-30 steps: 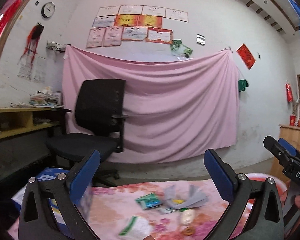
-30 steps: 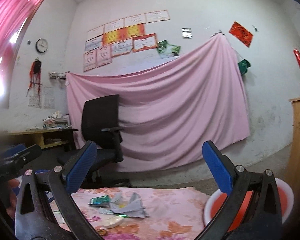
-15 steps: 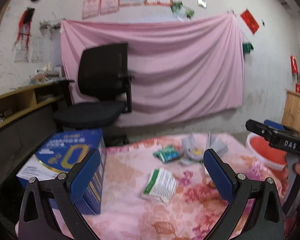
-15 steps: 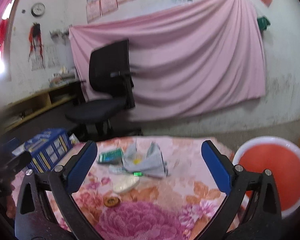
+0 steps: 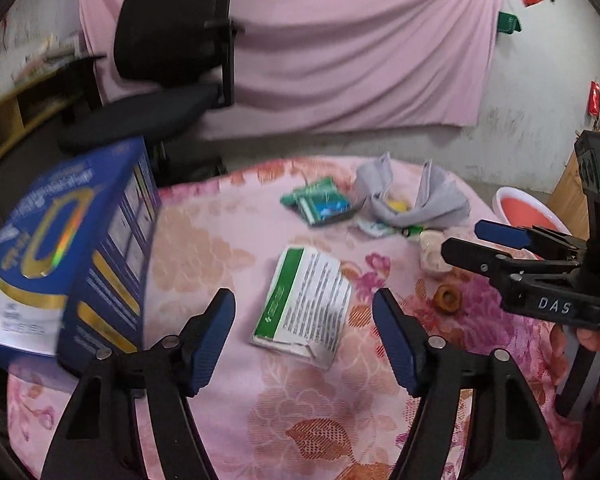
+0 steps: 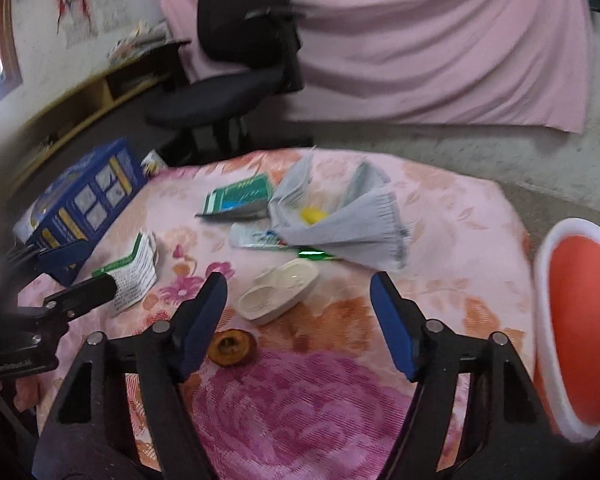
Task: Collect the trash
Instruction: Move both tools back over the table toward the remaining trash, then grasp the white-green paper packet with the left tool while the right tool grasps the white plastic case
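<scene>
Trash lies on a table with a pink flowered cloth [image 5: 204, 248]. My left gripper [image 5: 304, 332] is open and empty, just above a flattened white and green box [image 5: 306, 306], also in the right wrist view [image 6: 134, 276]. My right gripper [image 6: 300, 320] is open and empty above a white plastic tray piece [image 6: 278, 296], with a brown round cap [image 6: 230, 347] by its left finger. Farther back lie a green packet [image 5: 320, 204], crumpled grey paper [image 6: 340, 216] and a torn wrapper [image 6: 256, 238]. The right gripper also shows in the left wrist view [image 5: 484, 246].
A big blue carton [image 5: 60, 256] stands on the table's left side. A red basin with a white rim [image 6: 576, 324] sits off the table's right edge. A black office chair [image 6: 236, 60] and a pink wall cloth [image 5: 360, 48] stand behind.
Both grippers have tilted down and moved forward over the table. The wall has left view and the trash now fills both views. Both stay open.
</scene>
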Available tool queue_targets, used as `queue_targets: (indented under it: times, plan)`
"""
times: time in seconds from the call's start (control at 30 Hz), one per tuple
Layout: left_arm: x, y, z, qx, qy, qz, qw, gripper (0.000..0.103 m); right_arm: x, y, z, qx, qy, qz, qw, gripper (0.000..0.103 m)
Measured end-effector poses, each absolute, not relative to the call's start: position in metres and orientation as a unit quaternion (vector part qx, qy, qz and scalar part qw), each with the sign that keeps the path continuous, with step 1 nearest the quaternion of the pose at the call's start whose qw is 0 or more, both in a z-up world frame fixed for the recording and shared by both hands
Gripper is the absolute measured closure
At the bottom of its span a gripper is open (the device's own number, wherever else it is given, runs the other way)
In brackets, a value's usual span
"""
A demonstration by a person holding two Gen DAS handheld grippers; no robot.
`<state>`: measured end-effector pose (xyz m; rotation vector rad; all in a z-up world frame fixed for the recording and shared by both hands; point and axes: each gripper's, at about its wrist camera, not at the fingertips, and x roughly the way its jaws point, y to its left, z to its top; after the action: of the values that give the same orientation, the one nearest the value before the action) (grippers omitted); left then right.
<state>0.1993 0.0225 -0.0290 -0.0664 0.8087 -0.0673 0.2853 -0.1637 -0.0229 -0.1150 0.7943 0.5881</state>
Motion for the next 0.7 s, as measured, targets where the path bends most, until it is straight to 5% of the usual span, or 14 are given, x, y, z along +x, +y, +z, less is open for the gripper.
queue_targets:
  times: [0.1, 0.23, 0.47, 0.7]
  plan:
    - [0.203, 0.024, -0.034, -0.039, 0.410, -0.040, 0.910, 0.041, 0.291, -0.153, -0.030, -0.069, 0.400, 0.291, 0.866, 0.014]
    - [0.211, 0.021, -0.041, -0.035, 0.440, -0.049, 0.896, 0.059, 0.300, -0.145, -0.039, -0.072, 0.429, 0.299, 0.849, 0.019]
    - [0.211, 0.013, -0.041, -0.010, 0.446, -0.049, 0.894, 0.059, 0.301, -0.146, -0.042, -0.072, 0.440, 0.299, 0.844, 0.049]
    - [0.205, 0.007, -0.034, -0.027, 0.429, -0.053, 0.901, 0.061, 0.298, -0.157, -0.037, -0.050, 0.433, 0.310, 0.845, 0.051]
